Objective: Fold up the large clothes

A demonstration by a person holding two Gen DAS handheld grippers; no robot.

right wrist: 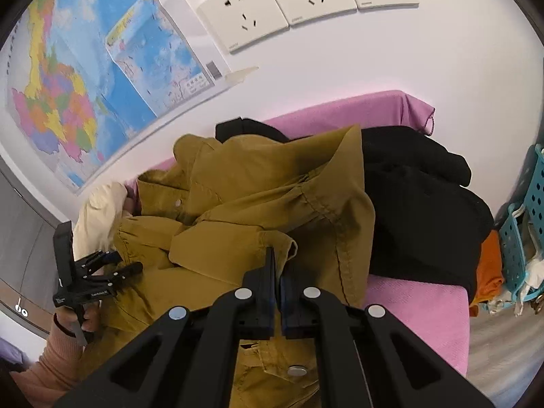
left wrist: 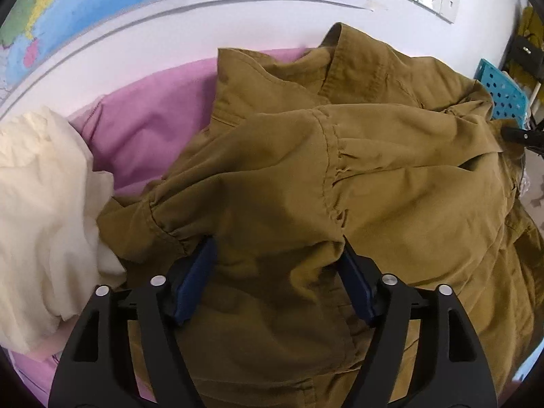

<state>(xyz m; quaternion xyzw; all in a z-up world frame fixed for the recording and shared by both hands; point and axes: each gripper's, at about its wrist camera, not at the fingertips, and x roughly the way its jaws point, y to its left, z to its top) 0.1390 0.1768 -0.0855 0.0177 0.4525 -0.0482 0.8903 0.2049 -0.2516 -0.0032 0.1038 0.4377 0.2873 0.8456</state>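
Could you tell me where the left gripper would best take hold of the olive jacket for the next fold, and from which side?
Probably the gathered sleeve cuff of the olive jacket, lying just ahead of the left gripper. Its jaws stand open astride the sleeve, so a straight forward approach, veering slightly left, fits. The cuff's thick seam gives a firm edge, whereas the flat cloth beyond would bunch.

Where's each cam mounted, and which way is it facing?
Left wrist: on the left tongs, open over the brown jacket, facing the map wall; both its fingers show.
Right wrist: on the right tongs, shut near a jacket edge, facing the sockets; shows the person's left hand holding the other tongs.
Shared: jacket, pink cover, map, cream cloth.
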